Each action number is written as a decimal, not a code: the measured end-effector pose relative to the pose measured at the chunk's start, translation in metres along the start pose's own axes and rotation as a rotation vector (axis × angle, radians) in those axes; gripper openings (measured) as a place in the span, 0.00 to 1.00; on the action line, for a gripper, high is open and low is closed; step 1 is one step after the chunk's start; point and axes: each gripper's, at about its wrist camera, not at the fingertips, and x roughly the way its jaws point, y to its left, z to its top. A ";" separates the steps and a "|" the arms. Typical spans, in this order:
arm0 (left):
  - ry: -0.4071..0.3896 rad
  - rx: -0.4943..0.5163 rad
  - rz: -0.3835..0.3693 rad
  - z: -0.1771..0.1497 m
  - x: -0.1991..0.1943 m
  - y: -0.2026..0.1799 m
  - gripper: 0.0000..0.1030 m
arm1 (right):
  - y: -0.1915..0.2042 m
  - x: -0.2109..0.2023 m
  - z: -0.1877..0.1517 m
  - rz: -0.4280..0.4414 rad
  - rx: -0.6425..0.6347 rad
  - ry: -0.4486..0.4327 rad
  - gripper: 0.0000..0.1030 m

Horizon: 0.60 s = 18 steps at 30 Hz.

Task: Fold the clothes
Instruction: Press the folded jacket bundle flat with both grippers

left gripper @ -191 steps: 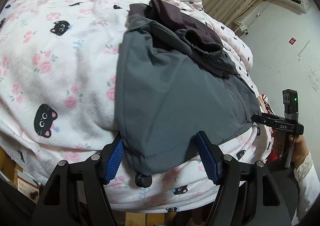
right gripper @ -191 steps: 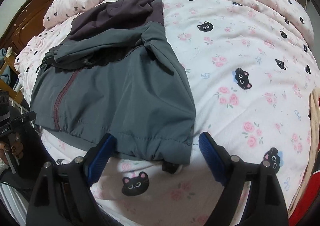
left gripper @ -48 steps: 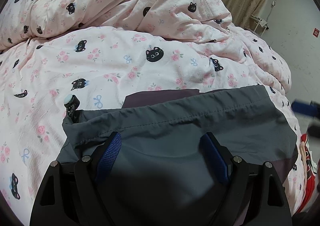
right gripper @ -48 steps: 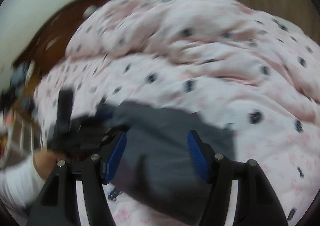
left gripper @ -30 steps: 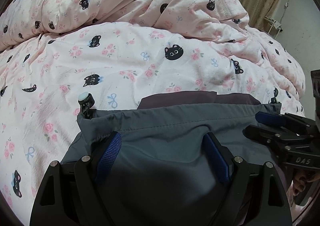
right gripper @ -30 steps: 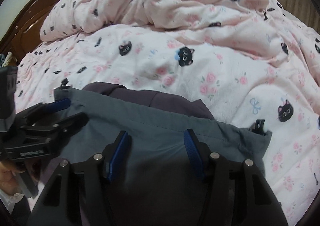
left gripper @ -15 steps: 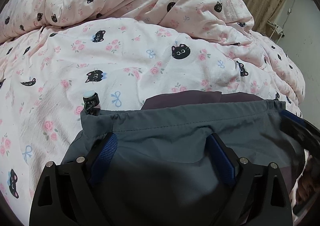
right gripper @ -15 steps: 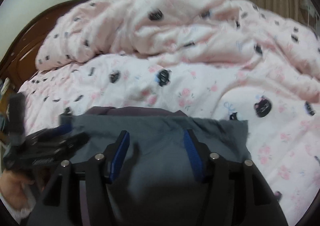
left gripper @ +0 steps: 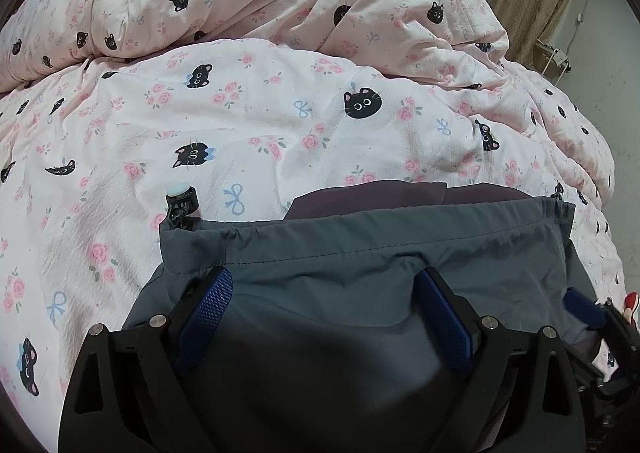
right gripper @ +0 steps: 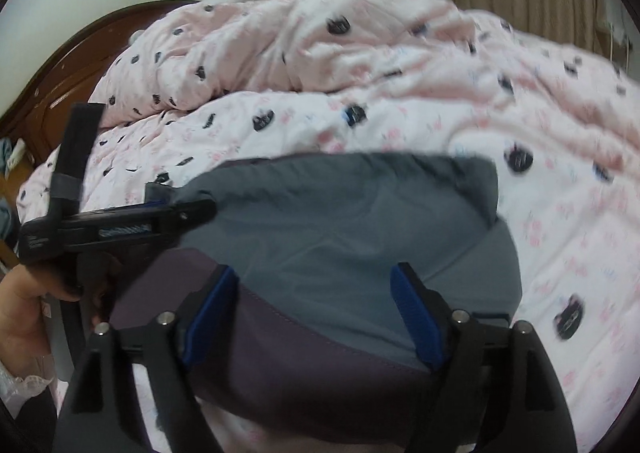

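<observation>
Grey jacket [left gripper: 360,253] lies folded under the gaping left tool [left gripper: 324,293] and right tool [right gripper: 316,285]

My left gripper [left gripper: 326,317] hangs spread wide over the folded grey nylon jacket [left gripper: 360,277], whose drawstring hem lies across the pink cat-print quilt [left gripper: 260,121]; a black cord stopper [left gripper: 182,199] rests at its corner
</observation>
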 end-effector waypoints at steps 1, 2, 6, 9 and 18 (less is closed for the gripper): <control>0.000 0.000 0.000 0.000 0.000 0.000 0.89 | -0.001 0.003 -0.002 -0.002 -0.002 0.004 0.80; 0.000 0.000 0.000 0.000 0.000 0.000 0.89 | -0.002 0.007 -0.004 -0.003 -0.003 0.009 0.81; 0.001 -0.001 -0.001 -0.001 0.001 0.000 0.89 | 0.000 0.016 -0.010 -0.023 -0.022 0.017 0.82; -0.003 -0.004 -0.003 -0.001 0.000 0.000 0.89 | 0.002 0.022 -0.014 -0.043 -0.033 0.022 0.84; -0.152 -0.035 -0.010 -0.001 -0.055 -0.001 0.89 | -0.004 0.027 -0.016 -0.037 -0.009 0.028 0.87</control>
